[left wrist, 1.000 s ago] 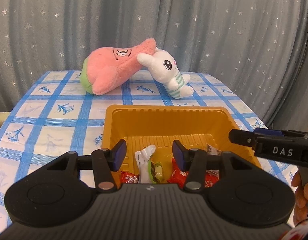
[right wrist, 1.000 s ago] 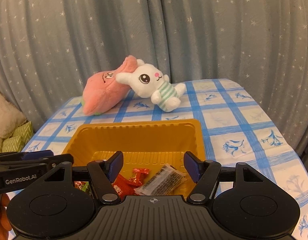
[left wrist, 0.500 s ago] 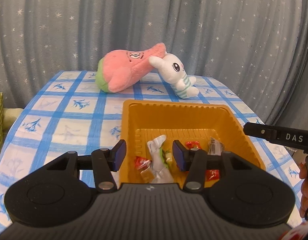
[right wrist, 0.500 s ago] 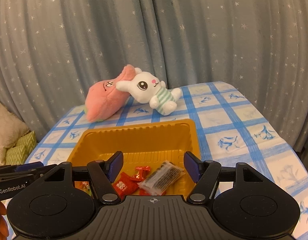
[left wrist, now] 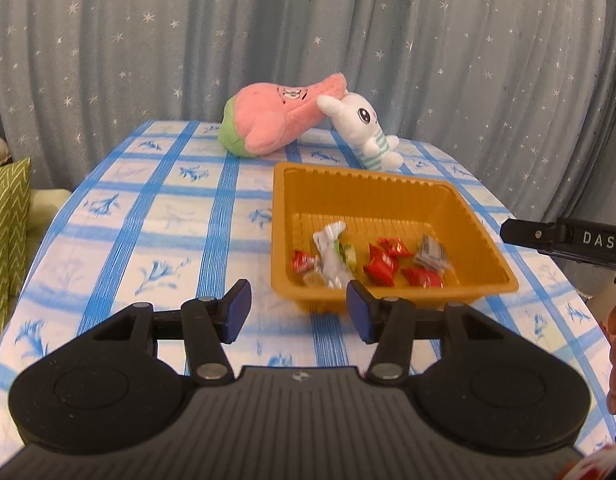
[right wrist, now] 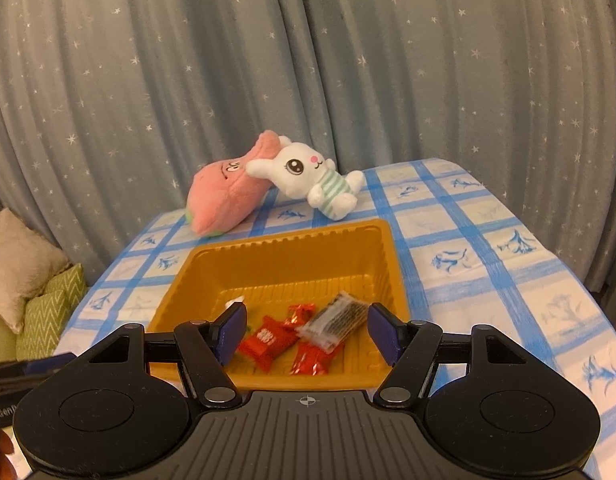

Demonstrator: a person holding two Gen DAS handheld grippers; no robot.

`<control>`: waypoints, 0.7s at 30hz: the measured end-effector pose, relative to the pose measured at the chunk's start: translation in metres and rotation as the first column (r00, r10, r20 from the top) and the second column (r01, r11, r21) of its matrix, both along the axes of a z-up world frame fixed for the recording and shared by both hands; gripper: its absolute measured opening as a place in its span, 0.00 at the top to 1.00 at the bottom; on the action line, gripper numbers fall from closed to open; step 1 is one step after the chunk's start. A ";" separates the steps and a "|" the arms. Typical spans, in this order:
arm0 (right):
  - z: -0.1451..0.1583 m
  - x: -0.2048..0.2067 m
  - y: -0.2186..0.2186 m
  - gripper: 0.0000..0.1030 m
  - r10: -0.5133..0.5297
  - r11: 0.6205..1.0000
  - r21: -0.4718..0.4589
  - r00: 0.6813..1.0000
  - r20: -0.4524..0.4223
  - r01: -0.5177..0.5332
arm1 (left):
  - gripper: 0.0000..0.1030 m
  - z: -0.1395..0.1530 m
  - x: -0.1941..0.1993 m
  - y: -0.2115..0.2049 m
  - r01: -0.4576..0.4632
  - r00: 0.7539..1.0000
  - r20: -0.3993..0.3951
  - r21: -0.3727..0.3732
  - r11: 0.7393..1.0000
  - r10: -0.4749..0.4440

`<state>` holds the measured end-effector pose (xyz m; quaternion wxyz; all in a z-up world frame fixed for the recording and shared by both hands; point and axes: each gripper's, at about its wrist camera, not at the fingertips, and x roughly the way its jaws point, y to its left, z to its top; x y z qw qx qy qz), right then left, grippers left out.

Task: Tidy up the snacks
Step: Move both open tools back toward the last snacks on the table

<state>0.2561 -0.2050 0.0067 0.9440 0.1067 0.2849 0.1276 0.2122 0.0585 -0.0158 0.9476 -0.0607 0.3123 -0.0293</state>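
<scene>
An orange tray point(left wrist: 391, 196) sits on the counter point(left wrist: 156, 216), which is covered by a blue-and-white checked cloth, and the snacks lie together on the near part of the tray floor. From the left wrist view, a clear wrapper with green inside point(left wrist: 333, 256) lies at the left of the pile, a small red candy point(left wrist: 304, 260) just beside it, more red packets point(left wrist: 381, 266) in the middle, and a clear packet with dark print point(left wrist: 431, 254) at the right. The left gripper point(left wrist: 299, 312) hangs over the bare cloth just near of the tray's near left corner; its fingers point(left wrist: 238, 308) are easing apart and nothing is between them. The right gripper point(right wrist: 306, 330) is over the tray's near edge, its fingers point(right wrist: 230, 330) spread apart and released, with the red packets point(right wrist: 268, 340) and the dark-printed packet point(right wrist: 335, 320) lying below the gap, untouched. At the far side of the counter a pink plush toy point(right wrist: 224, 196) lies on its side, and a white plush rabbit point(right wrist: 308, 184) in a striped shirt leans against it. A grey curtain point(right wrist: 308, 80) with small stars hangs behind. Green and beige cushions point(right wrist: 32, 280) sit off the counter's left edge.
</scene>
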 end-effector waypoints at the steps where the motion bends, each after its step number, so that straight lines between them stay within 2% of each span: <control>1: 0.000 -0.005 0.001 0.35 0.002 1.000 0.000 1.000 0.000 -0.002 | 0.52 -0.001 -0.005 0.001 -0.003 1.000 -0.003 -0.001 1.000 0.003; 14: -0.029 -0.064 0.013 0.35 0.025 0.999 -0.032 0.998 -0.064 -0.027 | 0.51 -0.031 -0.069 0.020 -0.048 0.996 -0.075 -0.004 0.999 0.048; 21: -0.049 -0.088 0.016 0.35 0.044 0.997 -0.051 0.993 -0.106 -0.049 | 0.49 -0.046 -0.089 0.019 -0.047 0.993 -0.107 -0.010 0.999 0.045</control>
